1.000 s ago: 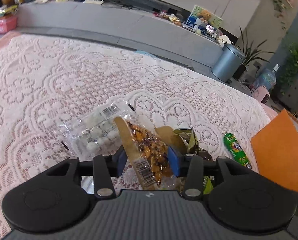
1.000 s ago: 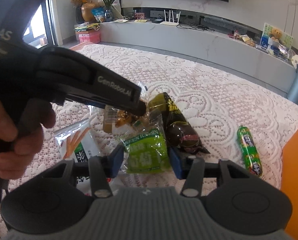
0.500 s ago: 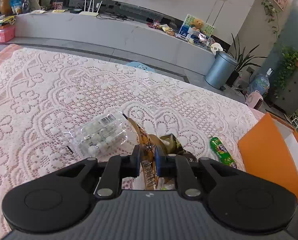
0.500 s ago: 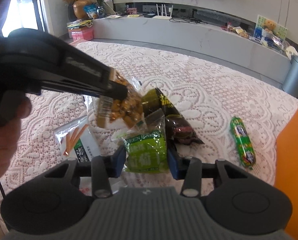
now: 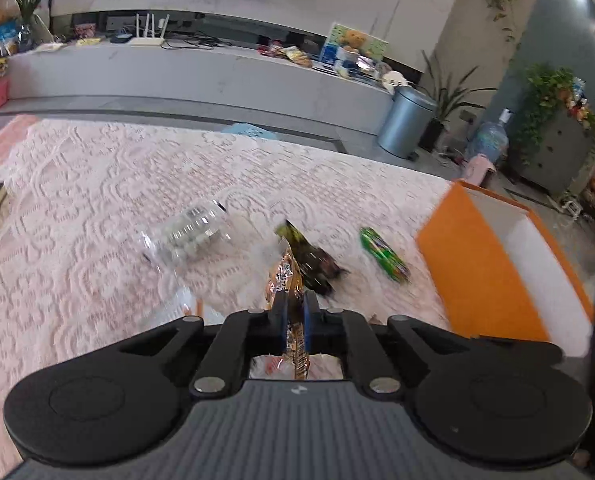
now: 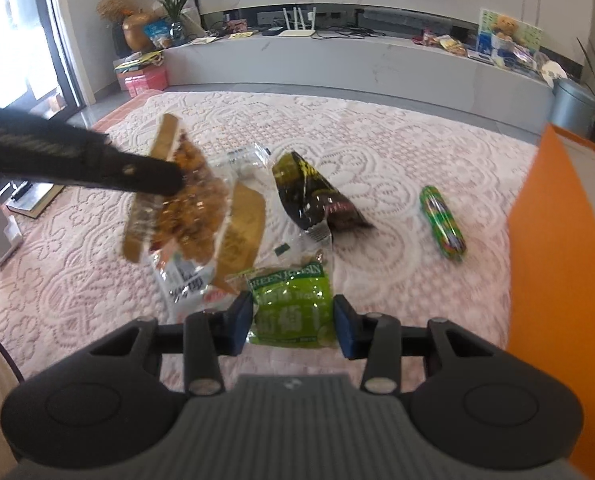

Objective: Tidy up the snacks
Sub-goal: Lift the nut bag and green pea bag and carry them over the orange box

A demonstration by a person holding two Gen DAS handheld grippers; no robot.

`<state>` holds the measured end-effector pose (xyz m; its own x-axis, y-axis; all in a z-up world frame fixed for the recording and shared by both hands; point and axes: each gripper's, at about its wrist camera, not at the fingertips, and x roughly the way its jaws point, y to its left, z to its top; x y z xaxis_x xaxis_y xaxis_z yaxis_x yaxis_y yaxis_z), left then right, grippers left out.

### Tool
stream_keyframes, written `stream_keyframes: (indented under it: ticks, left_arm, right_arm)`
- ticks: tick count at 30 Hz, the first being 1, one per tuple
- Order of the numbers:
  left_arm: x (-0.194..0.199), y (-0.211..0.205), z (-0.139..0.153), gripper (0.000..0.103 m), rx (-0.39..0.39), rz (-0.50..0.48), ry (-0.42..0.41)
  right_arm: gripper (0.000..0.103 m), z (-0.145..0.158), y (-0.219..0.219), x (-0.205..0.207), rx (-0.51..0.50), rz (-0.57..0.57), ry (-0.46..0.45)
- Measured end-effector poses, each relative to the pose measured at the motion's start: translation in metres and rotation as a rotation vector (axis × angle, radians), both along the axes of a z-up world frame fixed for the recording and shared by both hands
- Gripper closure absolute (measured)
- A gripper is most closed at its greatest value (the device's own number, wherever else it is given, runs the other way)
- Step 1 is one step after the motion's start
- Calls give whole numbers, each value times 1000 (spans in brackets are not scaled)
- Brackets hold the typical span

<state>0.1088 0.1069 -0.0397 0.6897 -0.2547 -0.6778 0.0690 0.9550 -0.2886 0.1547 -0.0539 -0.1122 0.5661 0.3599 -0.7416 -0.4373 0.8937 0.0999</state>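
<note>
Left gripper (image 5: 294, 312) clamped on the clear packet of golden-brown snacks (image 6: 193, 204), lifted clear of the lace tablecloth (image 5: 97, 208); a second ago that packet lay flat between open jaws. Orange box (image 5: 493, 276) ahead and to the right of the raised packet, open top upward, its long side running away from the camera, nearer the right hand. Right gripper (image 6: 293, 322) part open around the green raisin bag (image 6: 293, 304), jaws just narrowed, pads not clearly pressing. Black pouch (image 6: 317, 200) and green sausage stick (image 6: 443, 222) lying between bag and box.
</note>
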Motion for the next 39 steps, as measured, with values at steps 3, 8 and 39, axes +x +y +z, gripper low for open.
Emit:
stream_keyframes:
  ticks: [3, 8, 39]
  left_arm:
    - [-19, 2, -1, 96, -93, -14, 29]
    - [-33, -5, -14, 96, -102, -33, 110]
    - [-25, -56, -53, 70, 233, 9, 191]
  right_arm:
    - [62, 2, -12, -15, 40, -21, 30]
    - [62, 7, -25, -40, 1, -65, 38]
    - [61, -21, -56, -67, 220, -92, 206]
